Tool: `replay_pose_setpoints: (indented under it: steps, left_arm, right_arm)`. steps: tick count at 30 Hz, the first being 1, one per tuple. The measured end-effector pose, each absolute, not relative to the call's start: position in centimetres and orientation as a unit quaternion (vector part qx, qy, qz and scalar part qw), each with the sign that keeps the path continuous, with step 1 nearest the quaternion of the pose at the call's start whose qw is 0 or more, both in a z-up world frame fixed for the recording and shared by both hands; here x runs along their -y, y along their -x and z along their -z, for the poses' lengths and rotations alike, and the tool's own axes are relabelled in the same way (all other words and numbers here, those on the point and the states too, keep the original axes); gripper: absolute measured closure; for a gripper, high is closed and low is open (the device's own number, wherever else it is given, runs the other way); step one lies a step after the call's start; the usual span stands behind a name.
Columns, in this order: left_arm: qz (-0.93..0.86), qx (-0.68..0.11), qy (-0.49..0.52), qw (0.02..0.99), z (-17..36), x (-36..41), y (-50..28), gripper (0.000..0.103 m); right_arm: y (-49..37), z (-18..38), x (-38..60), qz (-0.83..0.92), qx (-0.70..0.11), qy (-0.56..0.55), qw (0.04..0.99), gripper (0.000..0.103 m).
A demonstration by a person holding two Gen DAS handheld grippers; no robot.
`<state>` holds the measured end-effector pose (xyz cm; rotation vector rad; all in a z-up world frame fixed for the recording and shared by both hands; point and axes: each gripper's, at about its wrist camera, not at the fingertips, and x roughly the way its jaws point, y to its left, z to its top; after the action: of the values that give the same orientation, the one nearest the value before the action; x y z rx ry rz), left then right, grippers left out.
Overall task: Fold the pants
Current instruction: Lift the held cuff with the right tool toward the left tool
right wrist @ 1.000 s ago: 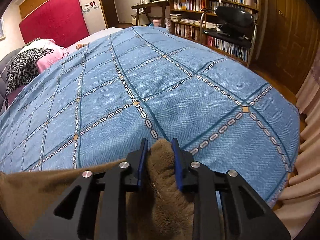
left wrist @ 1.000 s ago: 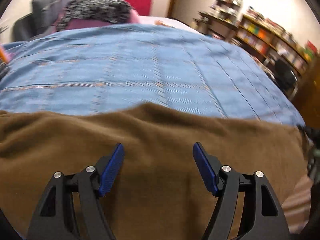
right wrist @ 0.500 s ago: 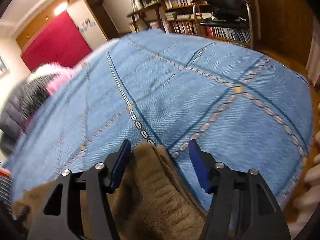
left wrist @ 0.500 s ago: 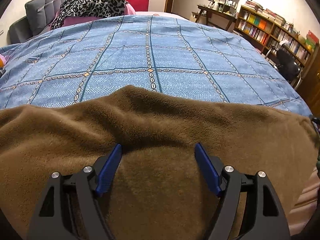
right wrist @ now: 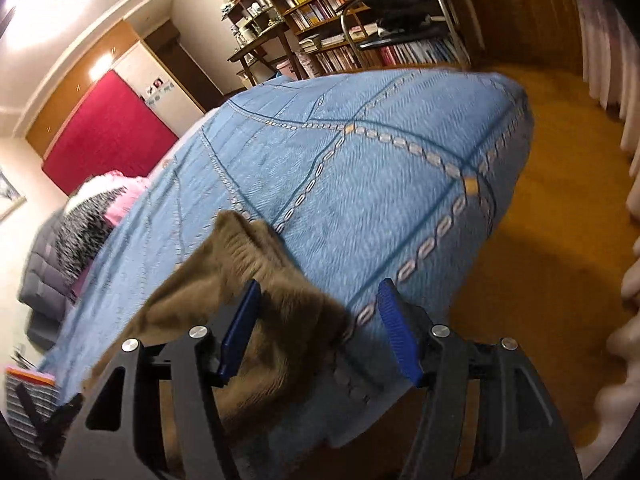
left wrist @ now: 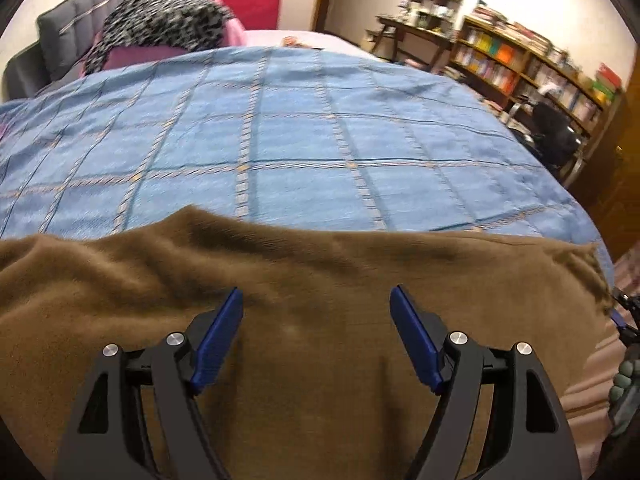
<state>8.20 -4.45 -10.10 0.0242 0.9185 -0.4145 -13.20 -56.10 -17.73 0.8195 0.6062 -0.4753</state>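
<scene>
The bookcase [right wrist: 360,28] by the far wall is holding rows of books; their spines are too small and blurred to read, and no other writing is showing. The brown pants [left wrist: 304,320] are lying spread across the near edge of the bed [left wrist: 300,136], on its blue checked cover. The left gripper [left wrist: 316,332] is hanging over the pants with its jaws standing wide, gripping nothing. The right gripper [right wrist: 320,330] has just been opening its jaws; they are standing apart and released, with a corner of the pants [right wrist: 276,300] lying between them, against the left pad.
</scene>
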Motion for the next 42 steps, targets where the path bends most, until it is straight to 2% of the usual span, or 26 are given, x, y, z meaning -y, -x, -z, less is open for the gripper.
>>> replay_pose_setpoints:
  steps: [10, 17, 18, 21, 23, 26, 42]
  left_arm:
    - [0.258, -0.455, -0.051, 0.851, 11.3, 10.0, -5.8, 0.028]
    - [0.266, -0.461, -0.062, 0.844, 12.0, 11.1, -4.9, 0.028]
    - [0.267, -0.461, -0.060, 0.844, 12.0, 11.2, -5.0, 0.028]
    - [0.268, -0.463, -0.057, 0.843, 12.0, 11.3, -5.0, 0.028]
    - [0.270, -0.463, -0.059, 0.842, 12.1, 11.4, -4.8, 0.028]
    - [0.274, -0.463, -0.064, 0.840, 12.3, 11.5, -4.6, 0.026]
    - [0.301, -0.461, -0.001, 0.835, 10.4, 9.6, -4.7, 0.025]
  right_arm:
    - [13.4, 19.2, 55.1, 0.198, -0.276, -0.435, 0.834, 0.036]
    - [13.4, 20.0, 55.5, 0.174, -0.257, -0.474, 0.824, 0.039]
    - [13.4, 20.2, 55.5, 0.174, -0.254, -0.476, 0.824, 0.040]
    - [13.3, 20.5, 55.6, 0.185, -0.253, -0.478, 0.821, 0.052]
    - [13.1, 20.2, 55.5, 0.184, -0.254, -0.472, 0.824, 0.067]
    - [12.9, 18.9, 55.0, 0.176, -0.254, -0.459, 0.833, 0.078]
    - [10.0, 6.6, 43.2, 0.050, -0.228, -0.273, 0.933, 0.080]
